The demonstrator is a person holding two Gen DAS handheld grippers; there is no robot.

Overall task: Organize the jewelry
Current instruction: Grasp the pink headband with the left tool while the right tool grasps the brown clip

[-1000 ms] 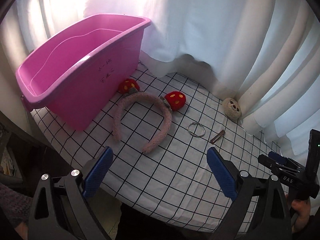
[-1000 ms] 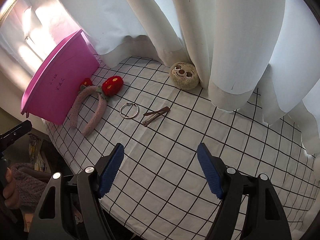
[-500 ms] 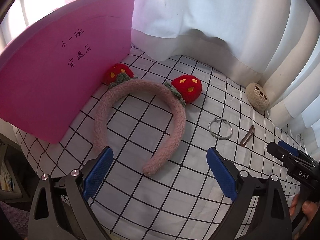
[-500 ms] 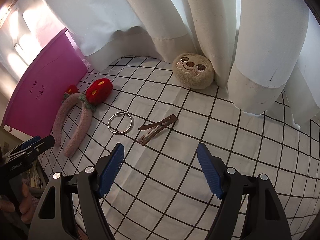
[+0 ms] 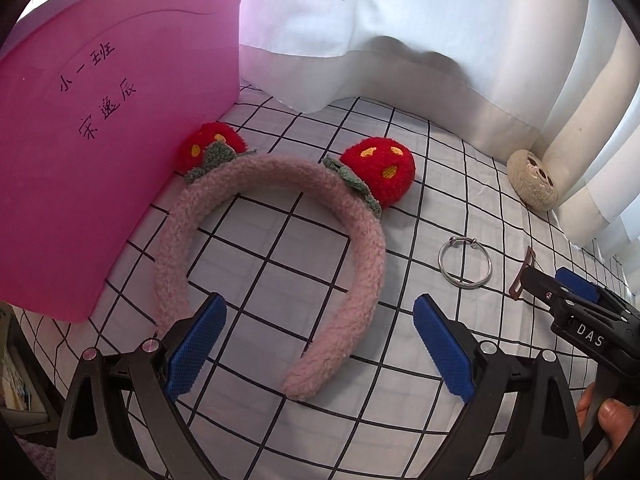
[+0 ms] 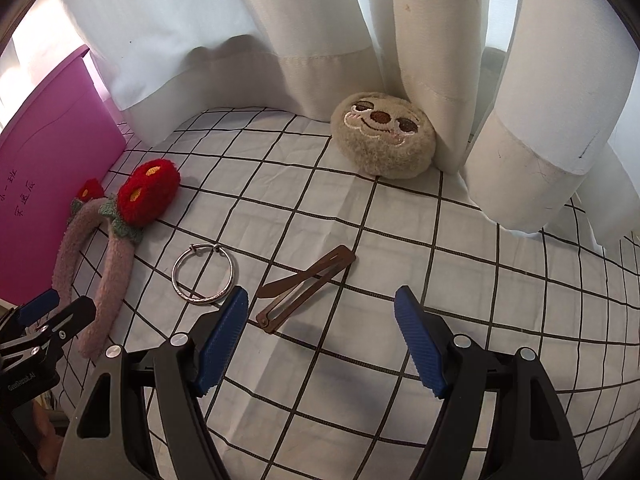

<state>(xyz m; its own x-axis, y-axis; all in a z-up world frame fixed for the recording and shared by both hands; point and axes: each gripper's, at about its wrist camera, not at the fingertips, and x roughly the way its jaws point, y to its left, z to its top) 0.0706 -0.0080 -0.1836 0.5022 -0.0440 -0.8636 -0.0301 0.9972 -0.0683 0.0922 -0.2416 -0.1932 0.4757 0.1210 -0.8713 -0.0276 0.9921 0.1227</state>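
Both claws have dropped closer since a second ago; we see the left claw [image 5: 316, 344] spread wide, astride one headband [image 5: 276, 240] tip, the right claw [image 6: 320, 332] likewise released near the hair clip [image 6: 306, 286]. Pink bin [image 5: 100, 128] (interior hidden) touches the headband, whose arch faces the curtain [image 5: 400, 32], on the tabletop [image 6: 360, 380].

Bright backlit daylight, fisheye-warped edges

Soft plush against hard plastic and metal.
The headband [image 5: 272, 248] is fuzzy pink fleece with knitted strawberries; the bangle [image 6: 205, 279] is shiny metal, the hair clip [image 6: 306, 284] matt brown, the bin [image 5: 100, 140] smooth pink plastic, the gridded tablecloth [image 6: 400, 280] creased cloth.
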